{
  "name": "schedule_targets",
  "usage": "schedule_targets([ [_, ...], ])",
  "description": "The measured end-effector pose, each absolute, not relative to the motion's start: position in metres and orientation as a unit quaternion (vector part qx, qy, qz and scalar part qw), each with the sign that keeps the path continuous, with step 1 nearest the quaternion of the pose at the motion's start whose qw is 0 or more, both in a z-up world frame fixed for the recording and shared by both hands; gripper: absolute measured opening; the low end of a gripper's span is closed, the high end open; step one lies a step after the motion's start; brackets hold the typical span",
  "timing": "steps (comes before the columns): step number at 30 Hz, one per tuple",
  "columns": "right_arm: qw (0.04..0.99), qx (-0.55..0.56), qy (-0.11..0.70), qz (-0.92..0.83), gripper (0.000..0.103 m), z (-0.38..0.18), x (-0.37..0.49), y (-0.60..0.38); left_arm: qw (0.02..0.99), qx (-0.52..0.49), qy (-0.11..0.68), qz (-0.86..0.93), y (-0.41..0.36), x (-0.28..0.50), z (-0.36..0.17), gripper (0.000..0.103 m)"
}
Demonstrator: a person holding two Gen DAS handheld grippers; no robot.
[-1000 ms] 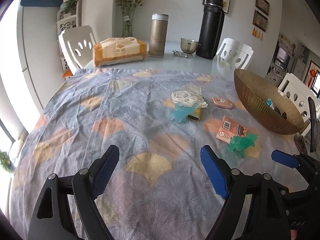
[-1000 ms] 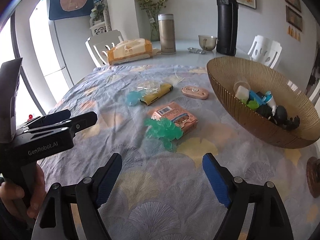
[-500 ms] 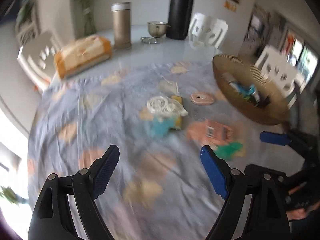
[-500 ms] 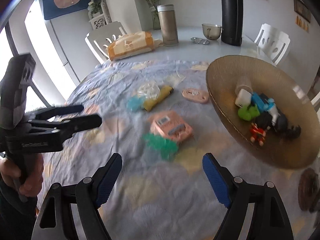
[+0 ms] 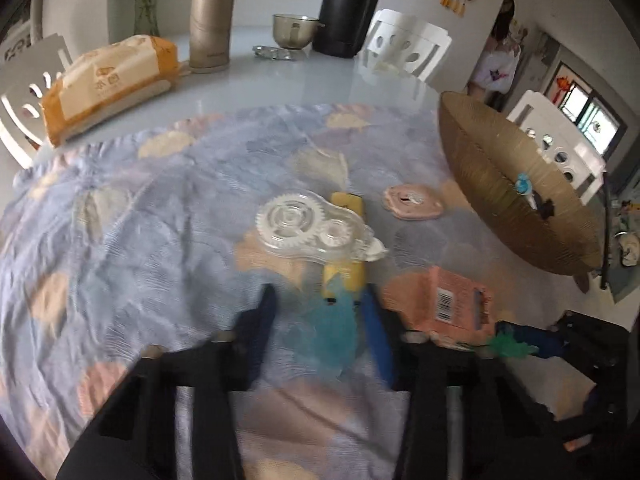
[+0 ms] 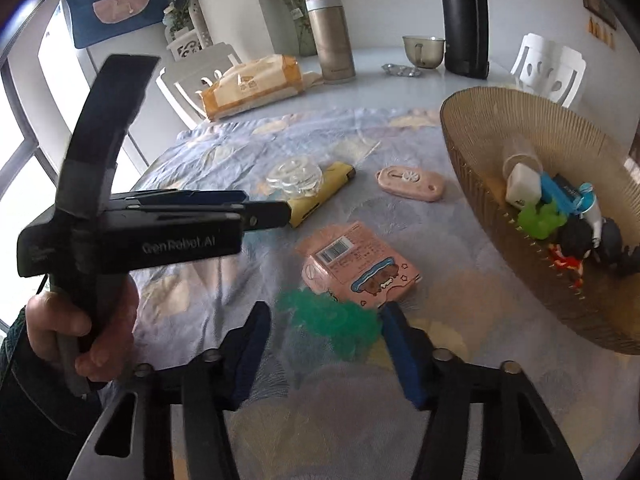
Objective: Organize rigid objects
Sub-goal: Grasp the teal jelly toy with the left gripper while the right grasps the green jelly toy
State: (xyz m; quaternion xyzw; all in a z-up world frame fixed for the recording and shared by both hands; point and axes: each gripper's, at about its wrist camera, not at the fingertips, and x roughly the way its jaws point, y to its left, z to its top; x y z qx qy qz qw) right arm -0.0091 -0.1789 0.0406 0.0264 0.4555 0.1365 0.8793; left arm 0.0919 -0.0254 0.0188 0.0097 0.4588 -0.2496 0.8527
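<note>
Left gripper [image 5: 320, 320] jaws closing around the blue toy [image 5: 334, 338]; right gripper [image 6: 324, 344] jaws closing around the green toy [image 6: 332, 320]. Clear dispenser [image 6: 296, 176], pink box [image 6: 360, 264], pink tag [image 6: 410, 183] remain on the cloth [image 6: 360, 420]; several toys already fill the bowl [image 6: 500, 128]

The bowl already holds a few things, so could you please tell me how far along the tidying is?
Done: several small toys lie in the ribbed bowl. In hand: the left gripper is closing around the blue translucent piece, and the right gripper around the green one; neither is lifted. Left: the correction tape, yellow bar, pink oval and pink packet.
</note>
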Motion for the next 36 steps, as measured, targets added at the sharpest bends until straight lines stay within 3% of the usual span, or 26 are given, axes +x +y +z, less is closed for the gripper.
schedule_targets([
  [6,0.887,0.026,0.438,0.14,0.047,0.051,-0.022,-0.184,0.864,-0.016,0.446,-0.233,-0.014,0.073,0.031,0.028],
  [13,0.888,0.047,0.436,0.138,0.048,0.075,-0.064,-0.206,0.867,-0.057,0.422,-0.259,-0.009,0.001,0.051,0.028],
  [24,0.866,0.072,0.471,0.154,0.049,0.044,-0.105,-0.24,0.877,-0.071,0.402,-0.254,-0.018,-0.05,0.033,0.028],
  [26,0.866,0.067,0.469,0.163,0.06,0.039,-0.112,-0.241,0.877,-0.079,0.391,-0.268,-0.015,-0.053,0.034,0.029],
  [27,0.867,0.063,0.468,0.162,0.07,0.037,-0.115,-0.241,0.876,-0.08,0.392,-0.269,-0.014,-0.053,0.033,0.029],
  [36,0.871,0.012,0.469,0.147,0.072,0.033,-0.116,-0.225,0.874,-0.062,0.393,-0.279,-0.021,-0.057,0.032,0.033],
])
